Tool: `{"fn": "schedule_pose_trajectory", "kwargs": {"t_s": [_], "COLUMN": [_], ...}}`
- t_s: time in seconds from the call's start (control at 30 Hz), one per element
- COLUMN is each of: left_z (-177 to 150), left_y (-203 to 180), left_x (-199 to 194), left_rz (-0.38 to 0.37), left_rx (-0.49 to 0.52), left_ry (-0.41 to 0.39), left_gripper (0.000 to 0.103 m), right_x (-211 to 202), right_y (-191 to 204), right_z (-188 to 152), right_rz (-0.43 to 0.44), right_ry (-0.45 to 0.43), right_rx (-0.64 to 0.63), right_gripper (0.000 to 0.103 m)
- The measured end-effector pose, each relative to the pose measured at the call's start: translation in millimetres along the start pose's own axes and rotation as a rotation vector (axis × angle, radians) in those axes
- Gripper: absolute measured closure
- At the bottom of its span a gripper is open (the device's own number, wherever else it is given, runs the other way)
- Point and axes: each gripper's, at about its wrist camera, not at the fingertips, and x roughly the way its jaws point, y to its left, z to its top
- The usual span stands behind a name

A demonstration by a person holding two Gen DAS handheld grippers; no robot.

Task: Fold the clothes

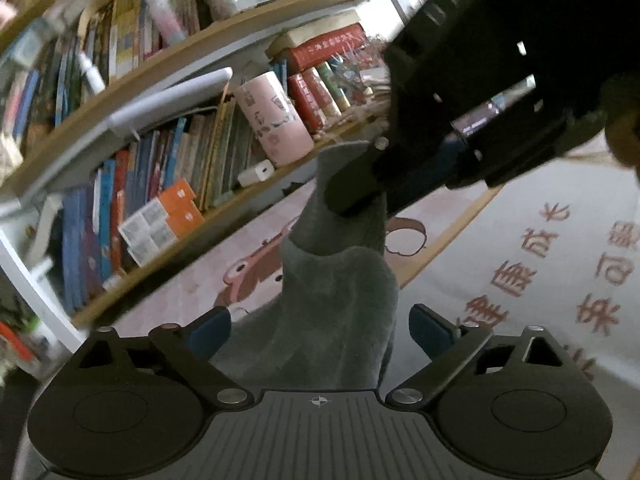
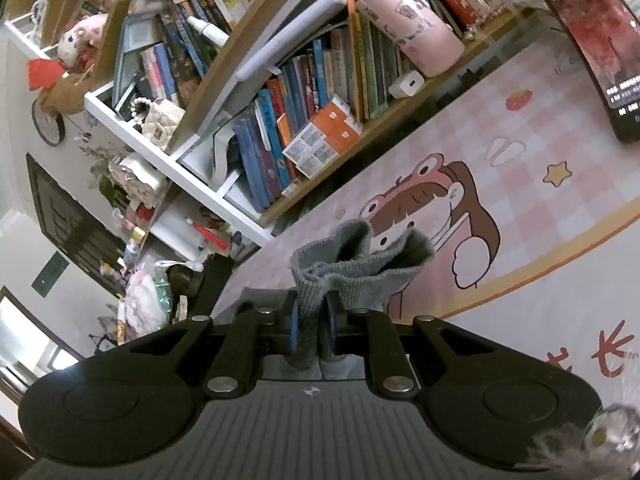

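Bookshelf (image 2: pixel 256 128) crammed with books behind the table (image 2: pixel 520 208); its pink checked mat (image 2: pixel 460 152) shows a cartoon figure and red characters, 健康成长 among them; grey sock (image 1: pixel 336 312) hangs above the mat, pinched at its cuff by the right claw (image 2: pixel 314 328), jaws tight on the knit; left claw (image 1: pixel 320 330) spread wide, pads either side of the sock, not pressing; phone (image 2: pixel 596 52) screen text unreadable.

The grey sock (image 2: pixel 352 264) is soft ribbed knit cloth, matt and a little fuzzy. The right tool (image 2: pixel 314 326) is matt black plastic with shiny metal screws. The shelf (image 2: pixel 420 92) boards look like smooth wood.
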Motion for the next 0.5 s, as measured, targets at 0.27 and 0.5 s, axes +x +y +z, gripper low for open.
{"fn": "schedule_pose_trajectory", "kwargs": {"t_s": [0.27, 0.5], "left_z": [3.2, 4.2], "left_y": [-3.6, 3.4], "left_x": [10.1, 11.8], "left_rz": [0.031, -0.009], "left_rx": [0.031, -0.022], "left_ry": [0.013, -0.008], "left_gripper": [0.035, 0.087], "right_x": [1.8, -4.4], "right_y": [1.7, 1.2], "right_z": [-2.0, -1.3], "right_rz": [0.004, 0.022], "right_ry": [0.007, -0.006], "right_rx": [-0.006, 0.006], "right_gripper": [0.090, 0.086]}}
